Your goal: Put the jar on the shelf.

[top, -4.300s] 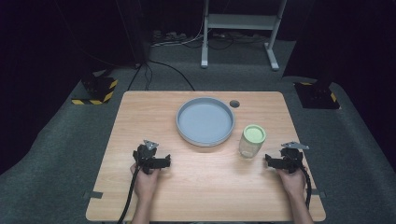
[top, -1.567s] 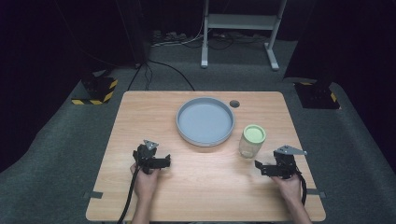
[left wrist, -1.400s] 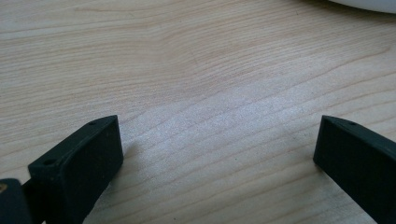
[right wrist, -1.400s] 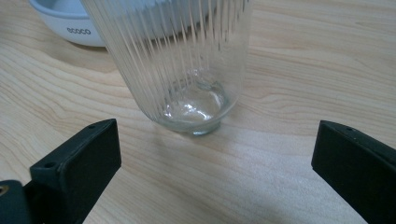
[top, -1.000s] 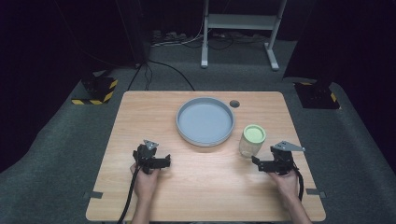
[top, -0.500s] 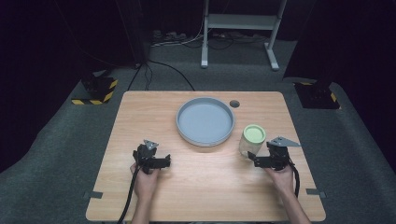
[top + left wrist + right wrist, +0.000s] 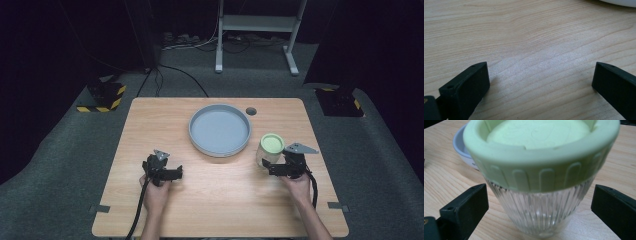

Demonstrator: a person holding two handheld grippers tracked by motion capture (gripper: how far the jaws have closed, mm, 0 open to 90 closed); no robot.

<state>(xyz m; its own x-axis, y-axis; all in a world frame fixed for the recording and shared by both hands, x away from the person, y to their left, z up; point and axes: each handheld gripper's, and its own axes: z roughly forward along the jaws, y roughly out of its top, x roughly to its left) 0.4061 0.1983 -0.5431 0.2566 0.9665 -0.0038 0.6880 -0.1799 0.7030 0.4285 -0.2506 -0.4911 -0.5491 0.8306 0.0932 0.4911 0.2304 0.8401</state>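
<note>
The right gripper (image 7: 270,169), jaws spread wide, is straddling the one ribbed glass jar (image 7: 541,212) with its green lid (image 7: 541,152), apparently preparing a grasp, with the one grey bowl (image 7: 219,130) lying beyond, while the left gripper (image 7: 176,173) is resting open on the table (image 7: 529,37).

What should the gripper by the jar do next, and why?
Probably close on the jar. The right gripper is open with a jaw on each side of the upright glass jar, below its green lid, and gaps remain on both sides. The jar stands on the table.
</note>
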